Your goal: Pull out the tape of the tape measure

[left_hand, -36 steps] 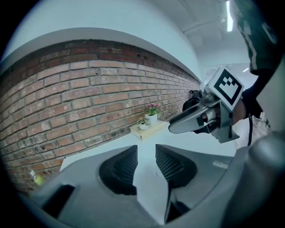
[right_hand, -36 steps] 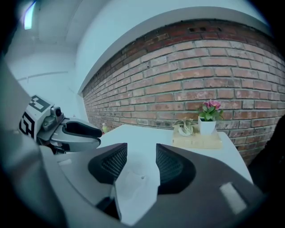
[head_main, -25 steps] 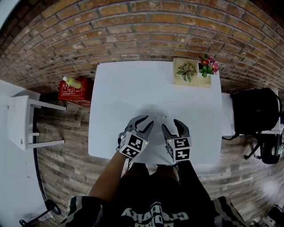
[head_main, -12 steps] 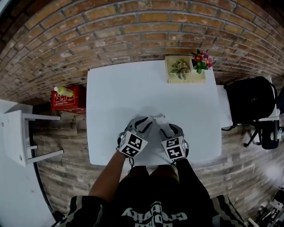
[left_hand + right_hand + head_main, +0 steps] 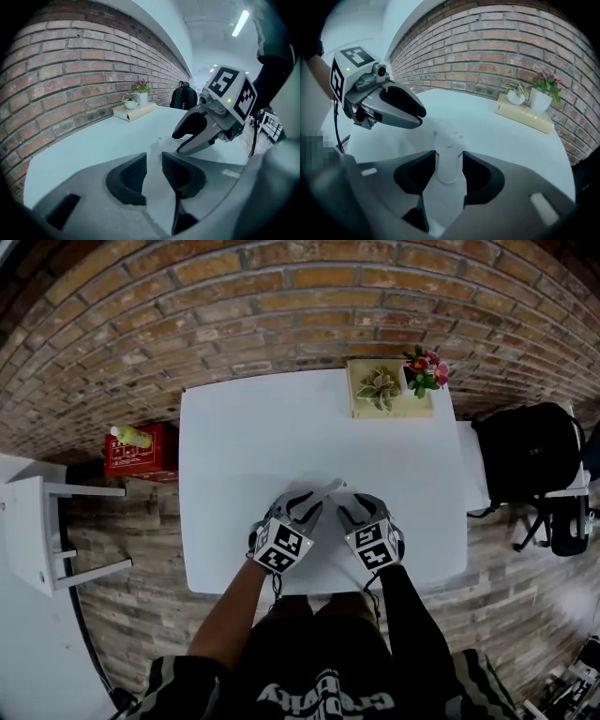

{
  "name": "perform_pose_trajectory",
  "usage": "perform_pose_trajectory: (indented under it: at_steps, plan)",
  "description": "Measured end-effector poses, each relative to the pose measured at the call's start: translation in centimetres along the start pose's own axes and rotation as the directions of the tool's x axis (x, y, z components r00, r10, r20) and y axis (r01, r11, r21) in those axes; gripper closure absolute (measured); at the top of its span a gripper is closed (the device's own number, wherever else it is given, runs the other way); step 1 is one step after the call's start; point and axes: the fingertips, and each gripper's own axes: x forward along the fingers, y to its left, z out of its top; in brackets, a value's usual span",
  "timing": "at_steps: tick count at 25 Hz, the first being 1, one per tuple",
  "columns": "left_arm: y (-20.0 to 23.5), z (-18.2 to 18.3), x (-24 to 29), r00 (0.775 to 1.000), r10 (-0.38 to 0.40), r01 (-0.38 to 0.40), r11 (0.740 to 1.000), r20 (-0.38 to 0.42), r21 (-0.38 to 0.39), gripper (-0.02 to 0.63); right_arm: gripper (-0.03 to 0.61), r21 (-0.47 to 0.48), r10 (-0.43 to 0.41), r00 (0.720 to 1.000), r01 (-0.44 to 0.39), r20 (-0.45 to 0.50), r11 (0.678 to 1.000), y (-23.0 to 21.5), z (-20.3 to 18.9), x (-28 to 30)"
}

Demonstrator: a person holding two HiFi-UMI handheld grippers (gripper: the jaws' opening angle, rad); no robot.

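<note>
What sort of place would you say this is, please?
Probably an indoor office or studio: a white table against a brick wall, small potted plants, and a ceiling strip light.

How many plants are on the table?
2. A green succulent and pink flowers stand side by side on the wooden board at the table's far right corner. None seem hidden.

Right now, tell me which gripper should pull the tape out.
Left. The right gripper is shut on the white tape measure, so it anchors the case. The left gripper has its fingers apart, empty, close by, probably free to catch the tape end.
</note>
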Motion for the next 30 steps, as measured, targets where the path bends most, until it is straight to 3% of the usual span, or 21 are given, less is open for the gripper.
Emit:
perform_pose_trajectory:
  at_steps: [3, 10, 15, 21, 25, 30]
  plan:
    - [-0.1, -0.1, 0.2, 1.0, -0.002, 0.002, 1.0, -0.005, 0.005, 0.503, 0.425, 0.01, 0.011, 1.0, -0.011, -0.015, 1.0, 0.1, -0.6, 0.4]
    - [0.5, -1.1, 1.2, 0.996, 0.034, -0.028, 0.996, -0.078, 0.082, 0.545, 0.428, 0.017, 0.015, 1.0, -0.015, -0.01, 1.0, 0.1, -0.6, 0.5]
    - [-0.3, -1.5, 2.6, 0.993, -0.01, 0.028, 0.987, -0.115, 0.157, 0.509, 0.428, 0.003, 0.029, 0.999, -0.029, -0.026, 1.0, 0.4, -0.5, 0.5]
    - [-1.1, -1.5, 4.0, 0.983, -0.079, 0.121, 0.959, -0.165, 0.258, 0.54, 0.428, 0.005, 0.039, 0.999, -0.039, -0.036, 0.999, 0.3, -0.6, 0.6]
    - [-1.1, -1.4, 4.1, 0.979, -0.11, 0.147, 0.964, -0.171, 0.223, 0.554, 0.428, 0.033, 0.025, 0.999, -0.024, -0.036, 0.999, 0.2, -0.6, 0.6]
    - [-0.8, -1.4, 4.1, 0.984, -0.084, 0.104, 0.987, -0.155, 0.124, 0.575, 0.428, 0.044, 0.008, 0.999, -0.006, -0.048, 0.999, 0.2, -0.6, 0.5]
